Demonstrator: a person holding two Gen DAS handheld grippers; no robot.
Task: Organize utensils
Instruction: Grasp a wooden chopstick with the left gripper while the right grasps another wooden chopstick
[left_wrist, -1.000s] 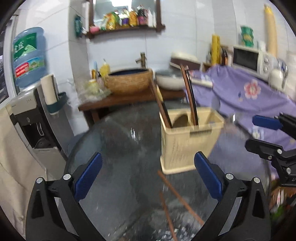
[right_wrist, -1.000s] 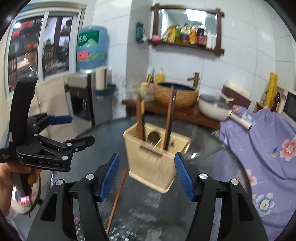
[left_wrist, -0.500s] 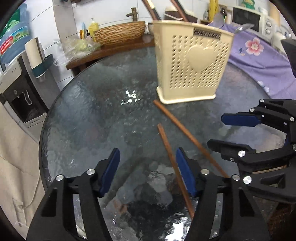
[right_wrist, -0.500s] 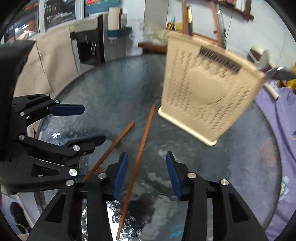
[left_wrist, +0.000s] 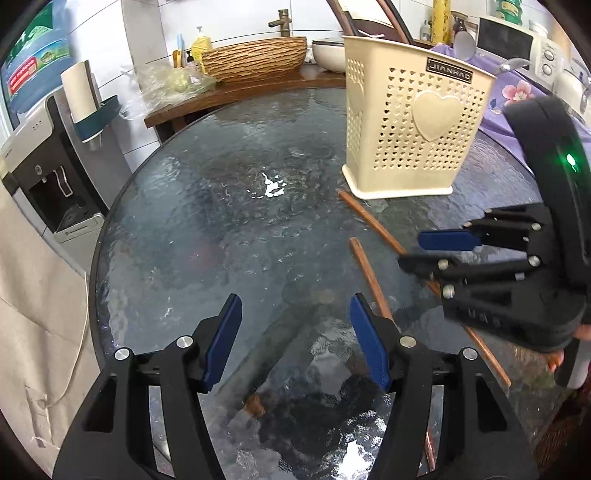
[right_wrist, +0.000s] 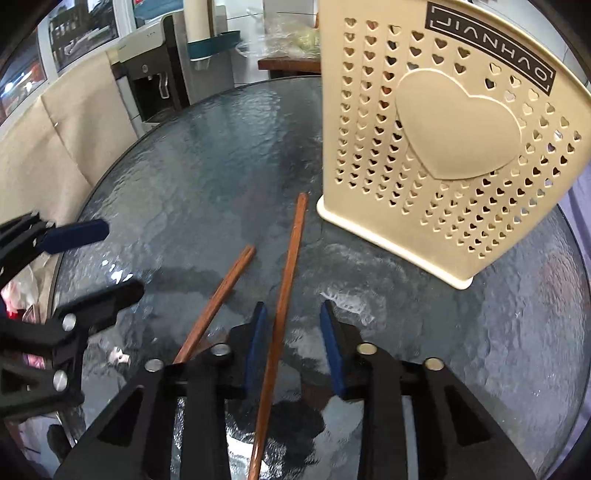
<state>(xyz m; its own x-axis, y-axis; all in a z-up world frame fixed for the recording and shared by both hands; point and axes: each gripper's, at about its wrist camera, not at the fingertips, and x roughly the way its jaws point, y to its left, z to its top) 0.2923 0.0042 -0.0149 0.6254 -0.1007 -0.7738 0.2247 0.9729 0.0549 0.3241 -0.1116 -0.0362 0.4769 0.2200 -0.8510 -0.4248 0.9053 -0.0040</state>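
Change: both grippers have dropped from above the cream perforated plastic utensil basket with the embossed heart (right_wrist: 443, 147) to low over the round textured glass table (left_wrist: 207, 206), and the right gripper (right_wrist: 291, 347) has narrowed its gap since half a second ago.
Right gripper: jaws part-closed but not touching anything, straddling the longer reddish-brown wooden chopstick (right_wrist: 286, 273), which runs between its blue pads (right_wrist: 255, 343).
Left gripper: (left_wrist: 295, 339) spread wide and empty, hovering over bare glass on the side of the chopsticks away from the basket.
Shorter reddish-brown wooden chopstick: (right_wrist: 221, 291) flat on the glass, just beside the longer one, on the far side from the basket.
Basket: upright, its foot near the far tip of the longer chopstick.
Meaning: the pick-up looks about to happen; the pads need only close on the longer chopstick before it goes to the basket.
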